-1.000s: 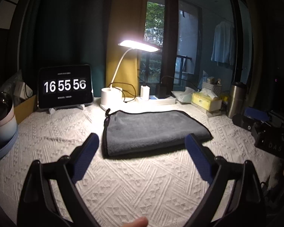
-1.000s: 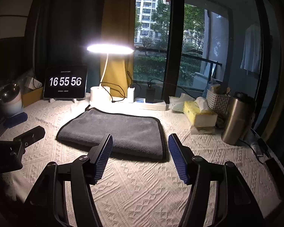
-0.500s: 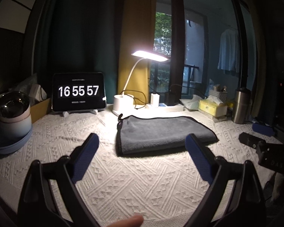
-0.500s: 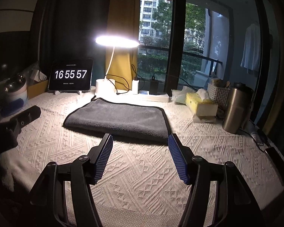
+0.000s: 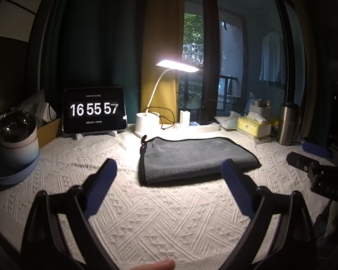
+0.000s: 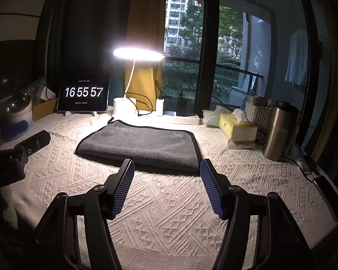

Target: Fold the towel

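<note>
A dark grey towel [image 5: 191, 159] with black edging lies folded flat on the white textured tablecloth [image 5: 164, 216]; it also shows in the right wrist view [image 6: 142, 145]. My left gripper [image 5: 169, 168] is open and empty, held back from the towel's near edge. My right gripper [image 6: 166, 168] is open and empty, just short of the towel's near right corner. The right gripper's body [image 5: 315, 168] shows at the right of the left wrist view, and the left gripper's body [image 6: 18, 150] shows at the left of the right wrist view.
Along the back stand a tablet clock [image 5: 94, 110], a lit desk lamp [image 5: 146, 121], a power strip [image 6: 180, 118], a yellow tissue box [image 6: 236, 127], a steel flask [image 6: 279, 132] and a white basket [image 6: 256, 112]. A round appliance [image 5: 15, 135] stands far left.
Both grippers have pulled back and lowered, away from the towel, so it looks smaller and farther. The towel has not moved. Both grippers stay open.
</note>
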{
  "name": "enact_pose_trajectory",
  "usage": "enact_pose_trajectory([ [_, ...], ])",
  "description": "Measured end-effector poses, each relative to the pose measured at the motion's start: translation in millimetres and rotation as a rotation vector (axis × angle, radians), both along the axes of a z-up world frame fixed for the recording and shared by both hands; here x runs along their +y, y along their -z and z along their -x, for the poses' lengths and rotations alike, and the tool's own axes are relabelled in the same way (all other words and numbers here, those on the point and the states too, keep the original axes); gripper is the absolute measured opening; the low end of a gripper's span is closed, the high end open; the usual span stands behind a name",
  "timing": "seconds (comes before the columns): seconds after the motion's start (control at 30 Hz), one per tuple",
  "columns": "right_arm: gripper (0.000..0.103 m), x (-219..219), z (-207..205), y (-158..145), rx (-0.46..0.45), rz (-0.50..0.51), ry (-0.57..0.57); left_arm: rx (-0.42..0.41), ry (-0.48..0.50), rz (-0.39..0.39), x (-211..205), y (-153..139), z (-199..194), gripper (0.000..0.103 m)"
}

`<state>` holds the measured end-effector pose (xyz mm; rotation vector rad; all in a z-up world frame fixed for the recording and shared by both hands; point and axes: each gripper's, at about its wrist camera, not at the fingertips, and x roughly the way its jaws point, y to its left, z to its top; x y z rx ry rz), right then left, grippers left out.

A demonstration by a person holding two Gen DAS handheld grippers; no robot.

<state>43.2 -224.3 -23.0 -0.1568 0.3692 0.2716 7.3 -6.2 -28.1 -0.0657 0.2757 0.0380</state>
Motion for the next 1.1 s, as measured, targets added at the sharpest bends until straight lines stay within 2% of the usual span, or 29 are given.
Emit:
enact_pose_trajectory([
  [1.1, 0.064, 3.4, -1.2, -0.8, -0.004, -0.007, 0.001, -0.003, -0.020, 0.016, 2.9, -2.8, -0.4, 0.095],
])
